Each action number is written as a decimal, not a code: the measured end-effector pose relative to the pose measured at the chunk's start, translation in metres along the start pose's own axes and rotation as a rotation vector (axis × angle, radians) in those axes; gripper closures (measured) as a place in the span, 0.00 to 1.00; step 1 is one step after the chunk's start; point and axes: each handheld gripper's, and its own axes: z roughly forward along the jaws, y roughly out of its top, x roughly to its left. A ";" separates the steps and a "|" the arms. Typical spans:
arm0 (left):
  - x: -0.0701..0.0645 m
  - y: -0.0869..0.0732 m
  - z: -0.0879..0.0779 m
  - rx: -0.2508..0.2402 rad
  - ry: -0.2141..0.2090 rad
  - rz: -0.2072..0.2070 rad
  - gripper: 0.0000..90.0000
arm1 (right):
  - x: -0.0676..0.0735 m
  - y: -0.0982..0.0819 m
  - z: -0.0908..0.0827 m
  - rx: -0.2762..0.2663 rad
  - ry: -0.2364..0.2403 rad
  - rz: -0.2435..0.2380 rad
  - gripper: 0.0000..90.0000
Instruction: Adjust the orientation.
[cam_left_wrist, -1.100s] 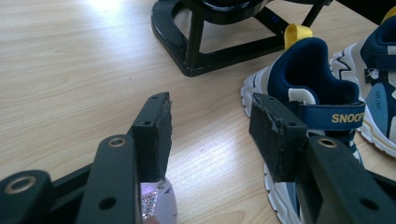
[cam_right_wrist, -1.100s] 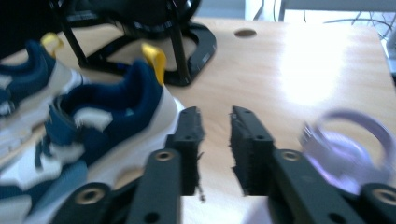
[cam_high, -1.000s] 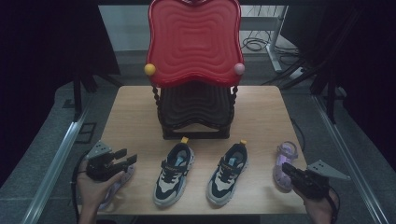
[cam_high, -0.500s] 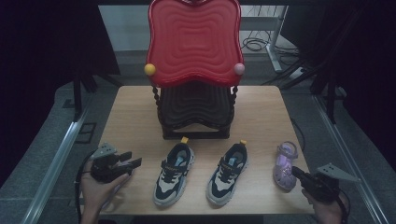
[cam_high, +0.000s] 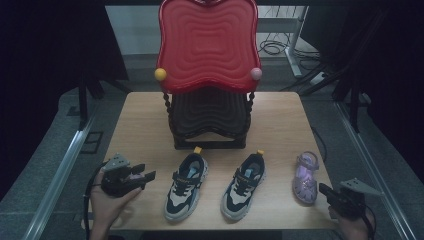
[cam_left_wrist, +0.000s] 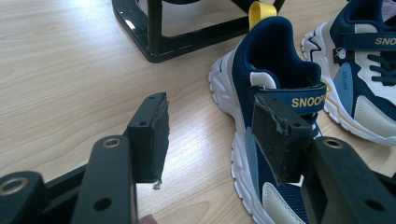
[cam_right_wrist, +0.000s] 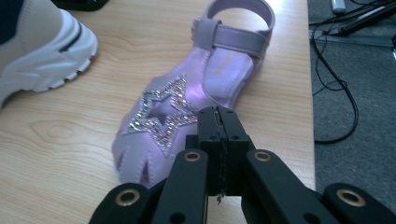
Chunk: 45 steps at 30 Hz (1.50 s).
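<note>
Two navy and white sneakers lie side by side, heels toward the rack: the left one (cam_high: 185, 186) (cam_left_wrist: 271, 140) and the right one (cam_high: 243, 186) (cam_left_wrist: 364, 70). Right of them lies a purple sandal (cam_high: 305, 177) with a glittery star on its toe (cam_right_wrist: 187, 107). My left gripper (cam_high: 145, 171) (cam_left_wrist: 210, 135) is open just left of the left sneaker, its right pad in front of the sneaker's strap and bare table between the jaws. My right gripper (cam_high: 324, 190) (cam_right_wrist: 218, 119) is shut on nothing, just short of the sandal's toe.
A black rack with a red wavy top (cam_high: 207, 45) stands at the middle back of the wooden table (cam_high: 285, 125), its base frame (cam_left_wrist: 154, 46) close behind the sneakers. Cables (cam_right_wrist: 336, 93) lie on the floor past the table's right edge.
My right gripper has drawn back from the sandal toward the near right corner. The left gripper has hardly moved.
</note>
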 end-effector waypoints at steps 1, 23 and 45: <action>0.000 0.000 0.000 0.000 0.000 0.000 0.52 | 0.000 0.000 0.000 0.002 -0.002 0.000 0.99; 0.001 -0.004 0.003 0.017 0.002 -0.011 0.51 | 0.002 -0.005 0.018 0.128 -0.077 -0.096 1.00; 0.001 -0.007 0.004 0.031 0.008 -0.020 0.51 | 0.009 -0.001 0.018 0.142 -0.066 -0.150 1.00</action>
